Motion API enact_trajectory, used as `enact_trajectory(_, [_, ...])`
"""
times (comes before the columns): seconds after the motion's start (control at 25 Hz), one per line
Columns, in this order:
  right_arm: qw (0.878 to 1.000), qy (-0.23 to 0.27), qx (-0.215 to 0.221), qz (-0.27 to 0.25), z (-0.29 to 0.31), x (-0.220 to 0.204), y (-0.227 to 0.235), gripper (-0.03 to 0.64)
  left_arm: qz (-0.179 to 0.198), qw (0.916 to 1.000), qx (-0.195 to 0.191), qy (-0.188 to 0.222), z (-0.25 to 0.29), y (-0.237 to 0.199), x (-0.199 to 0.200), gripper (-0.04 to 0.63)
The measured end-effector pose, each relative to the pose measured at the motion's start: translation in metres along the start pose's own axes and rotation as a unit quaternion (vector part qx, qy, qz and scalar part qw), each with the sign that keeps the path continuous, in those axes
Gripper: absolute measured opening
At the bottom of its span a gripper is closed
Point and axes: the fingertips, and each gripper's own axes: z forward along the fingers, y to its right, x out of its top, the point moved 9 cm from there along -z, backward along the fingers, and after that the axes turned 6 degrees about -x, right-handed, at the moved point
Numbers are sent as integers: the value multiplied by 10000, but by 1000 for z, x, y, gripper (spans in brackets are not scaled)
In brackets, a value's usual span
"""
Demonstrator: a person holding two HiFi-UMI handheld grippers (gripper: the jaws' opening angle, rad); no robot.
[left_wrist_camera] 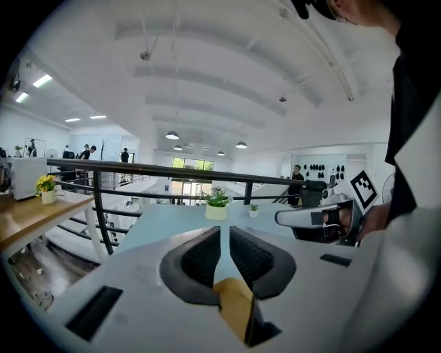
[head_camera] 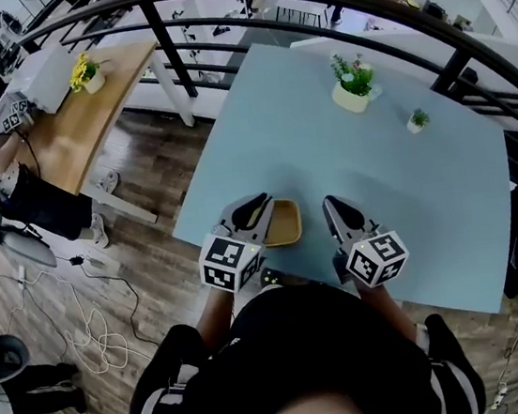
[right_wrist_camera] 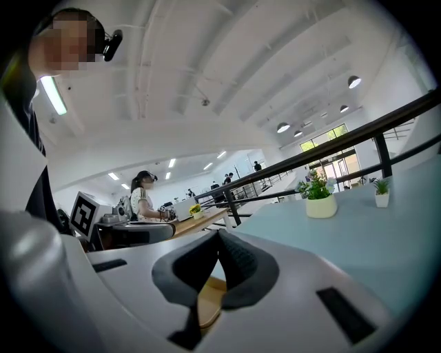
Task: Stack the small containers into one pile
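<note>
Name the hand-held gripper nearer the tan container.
Left. The left hand-held gripper grips the tan container; the right hand-held gripper stands apart on its right.

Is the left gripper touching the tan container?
Touching. The left gripper view shows the left gripper with its jaws closed on the rim of the tan container.

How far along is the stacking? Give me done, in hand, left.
Done: no pile shows; only one tan container is visible, near the table's front edge.
In hand: the left gripper is shut on its rim. The right gripper has its jaws together, with a tan edge low between them; whether it grips is unclear.
Left: apparently all the stacking.
</note>
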Motion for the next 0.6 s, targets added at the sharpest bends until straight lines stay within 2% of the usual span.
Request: enact_trajectory(0.6, [9998, 38, -188, 64, -6, 2, 9, 8, 83, 9997, -186, -100, 14, 2, 5, 49])
